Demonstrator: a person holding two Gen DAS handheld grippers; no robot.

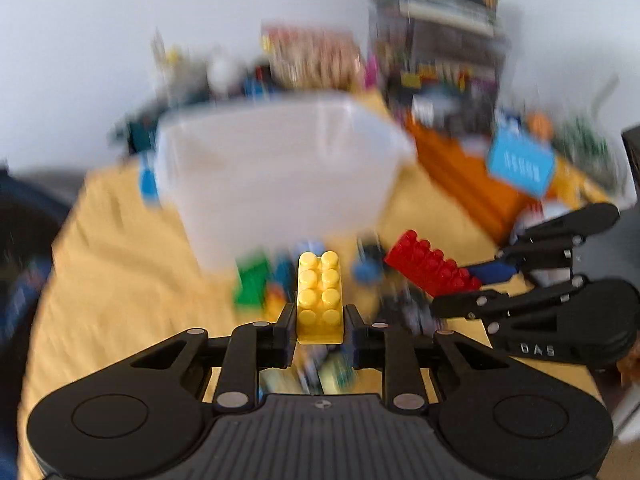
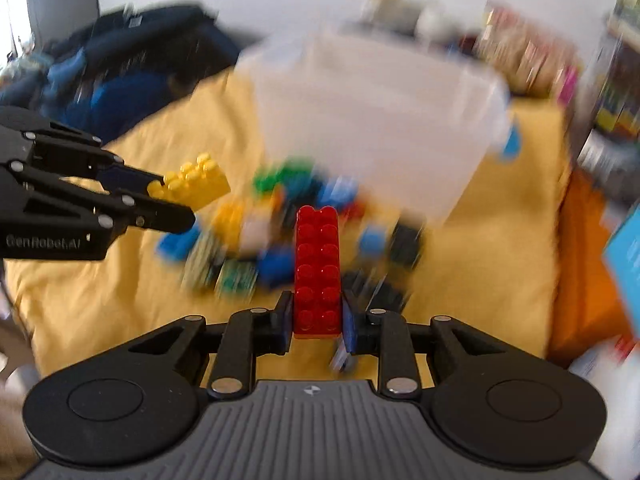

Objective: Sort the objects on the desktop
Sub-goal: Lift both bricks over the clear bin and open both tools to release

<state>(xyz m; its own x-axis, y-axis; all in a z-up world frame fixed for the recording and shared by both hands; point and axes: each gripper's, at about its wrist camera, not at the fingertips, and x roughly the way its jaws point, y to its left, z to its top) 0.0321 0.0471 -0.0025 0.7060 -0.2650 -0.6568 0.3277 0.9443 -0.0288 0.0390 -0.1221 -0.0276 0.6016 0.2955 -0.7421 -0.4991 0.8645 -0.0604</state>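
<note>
While both bricks are clamped clear of the cloth, the points below apply.

Left gripper (image 1: 320, 320): closed on the yellow brick (image 1: 320, 296), pads pressing its two long side walls at the near end; the rest of the brick projects forward, studs up.

Right gripper (image 2: 317, 318): closed on the red brick (image 2: 318, 268), held the same way by the near end of its side walls; most of this longer brick overhangs ahead of the fingers.

Handling, judged: both are hard moulded plastic, light, stiff and not fragile. The walls are smooth, so a brick could pivot or slip under a weak pinch. The red brick's long overhang makes it the likelier to swing.

Grip advice: take flat side walls, not the studded top; a hold nearer mid-length would steady the red brick.

Clear tub (image 1: 280, 160): translucent, open-topped, standing on the yellow cloth (image 1: 120, 260) just beyond the pile; probably the destination.

Brick pile (image 2: 280, 232): loose blue, green, orange and black pieces between the grippers and the tub, blurred.

Obstructions: the near wall of the tub must be cleared from above. The two grippers sit close side by side and could knock together.

Surroundings: orange mat (image 1: 472, 184) and blue card (image 1: 520, 164) to the right; cluttered shelving behind, too blurred to detail.
</note>
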